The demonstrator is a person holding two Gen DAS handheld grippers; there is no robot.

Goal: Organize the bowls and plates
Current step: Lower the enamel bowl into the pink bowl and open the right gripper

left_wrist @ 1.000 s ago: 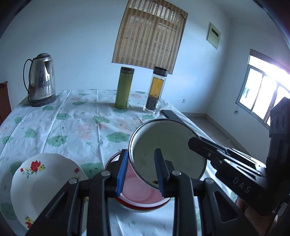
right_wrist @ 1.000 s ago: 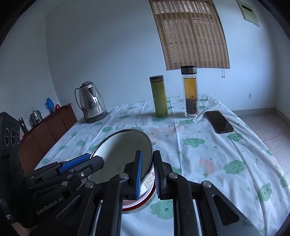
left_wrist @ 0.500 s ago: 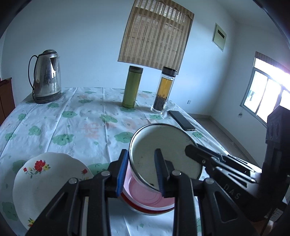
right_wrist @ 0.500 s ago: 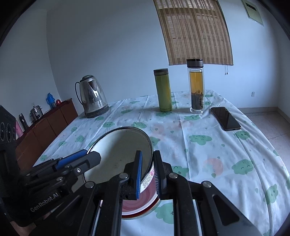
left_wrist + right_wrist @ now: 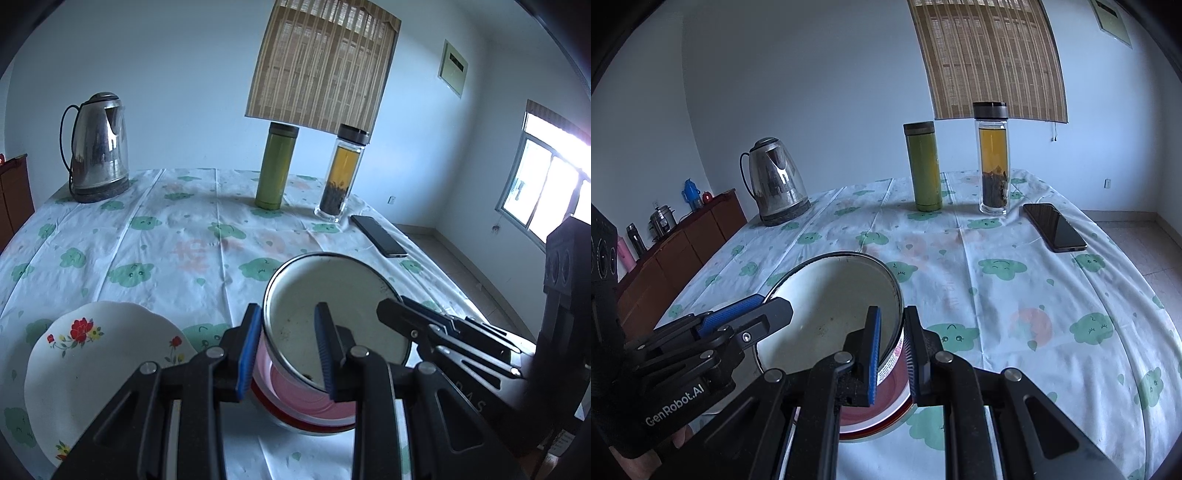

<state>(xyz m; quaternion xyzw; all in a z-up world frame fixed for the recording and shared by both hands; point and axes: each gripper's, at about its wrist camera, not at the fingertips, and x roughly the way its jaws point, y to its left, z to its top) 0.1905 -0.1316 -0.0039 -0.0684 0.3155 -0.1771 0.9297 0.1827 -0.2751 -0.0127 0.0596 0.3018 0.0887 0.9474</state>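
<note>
Gripping white bowl (image 5: 332,310) rim, left claw (image 5: 286,347), right claw (image 5: 892,354), over pink bowl (image 5: 310,400)

on the table: 2 bowls, 1 white enamel bowl (image 5: 334,312) sitting in 1 pink bowl (image 5: 306,397); 1 flowered plate (image 5: 99,362); 1 kettle (image 5: 98,147); 2 bottles, 1 green flask (image 5: 277,166) + 1 glass tea bottle (image 5: 341,173); 1 phone (image 5: 378,236); 2 grippers, left gripper (image 5: 286,350) & right gripper (image 5: 892,350)
</note>
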